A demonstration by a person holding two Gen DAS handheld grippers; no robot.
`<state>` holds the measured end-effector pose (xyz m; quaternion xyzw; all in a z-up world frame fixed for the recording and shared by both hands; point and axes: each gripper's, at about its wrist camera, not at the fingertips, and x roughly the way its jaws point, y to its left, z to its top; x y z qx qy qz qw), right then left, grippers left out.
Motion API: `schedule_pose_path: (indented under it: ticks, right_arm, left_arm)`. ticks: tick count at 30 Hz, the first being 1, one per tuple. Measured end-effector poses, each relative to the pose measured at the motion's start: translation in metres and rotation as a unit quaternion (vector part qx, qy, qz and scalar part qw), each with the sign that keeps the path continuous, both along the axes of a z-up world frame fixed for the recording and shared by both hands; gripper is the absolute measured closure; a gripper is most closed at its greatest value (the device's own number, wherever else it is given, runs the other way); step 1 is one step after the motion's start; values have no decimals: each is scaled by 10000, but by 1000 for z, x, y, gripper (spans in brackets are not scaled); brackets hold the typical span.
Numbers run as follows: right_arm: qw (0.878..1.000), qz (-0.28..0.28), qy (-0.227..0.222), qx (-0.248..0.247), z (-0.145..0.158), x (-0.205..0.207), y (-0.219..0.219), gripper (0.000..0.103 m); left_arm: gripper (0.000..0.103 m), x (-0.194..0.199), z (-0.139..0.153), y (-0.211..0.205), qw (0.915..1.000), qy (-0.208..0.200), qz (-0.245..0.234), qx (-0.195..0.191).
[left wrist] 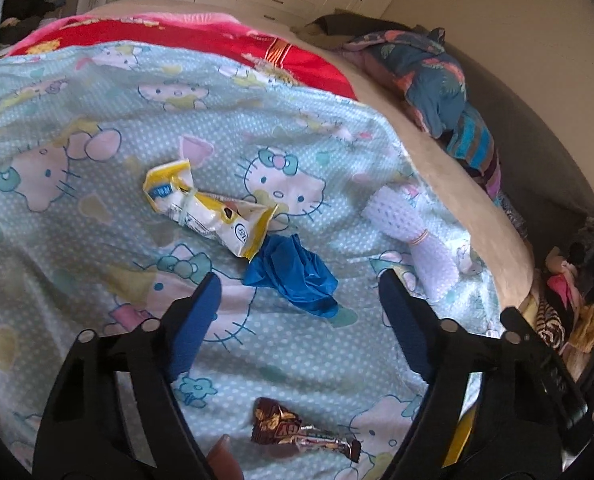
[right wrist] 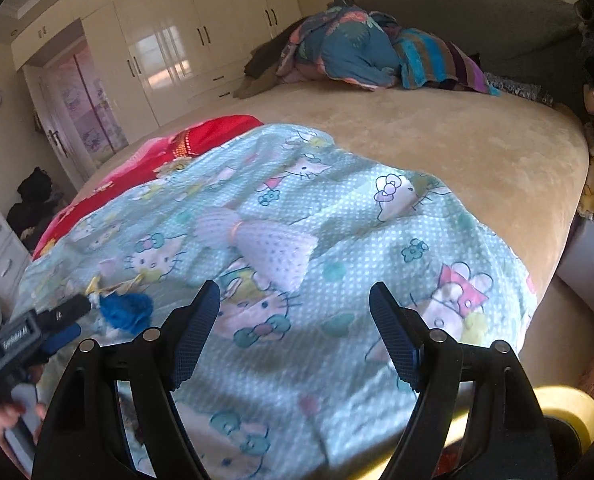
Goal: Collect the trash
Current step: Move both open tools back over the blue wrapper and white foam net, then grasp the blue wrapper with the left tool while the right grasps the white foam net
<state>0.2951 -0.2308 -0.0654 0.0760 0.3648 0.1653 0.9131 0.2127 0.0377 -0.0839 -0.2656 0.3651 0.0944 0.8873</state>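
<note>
Several bits of trash lie on a Hello Kitty sheet (left wrist: 97,240). In the left wrist view these are a crumpled blue piece (left wrist: 293,280), a yellow and white wrapper (left wrist: 209,208), a white foam net (left wrist: 409,232) tied with a rubber band, and a brown candy wrapper (left wrist: 297,432) closest to the camera. My left gripper (left wrist: 297,288) is open, with the blue piece between its fingertips but not touched by the pads. My right gripper (right wrist: 295,286) is open just short of the foam net (right wrist: 257,240), with nothing between its pads. The blue piece (right wrist: 127,310) shows at its left.
The sheet lies on a beige bed (right wrist: 457,152) beside a red blanket (right wrist: 201,136). A pile of clothes (right wrist: 361,52) sits at the bed's far end, with white wardrobes (right wrist: 169,48) behind. A yellow rimmed object (right wrist: 569,408) stands low at the right.
</note>
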Motion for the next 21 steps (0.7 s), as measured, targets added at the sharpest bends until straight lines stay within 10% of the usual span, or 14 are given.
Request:
schedule_pose_path:
  ticks: [21]
  right_arm:
    - [9975, 330, 372, -504, -30, 83, 62, 28]
  left_arm:
    - [51, 21, -27, 14, 9978, 407, 174, -499]
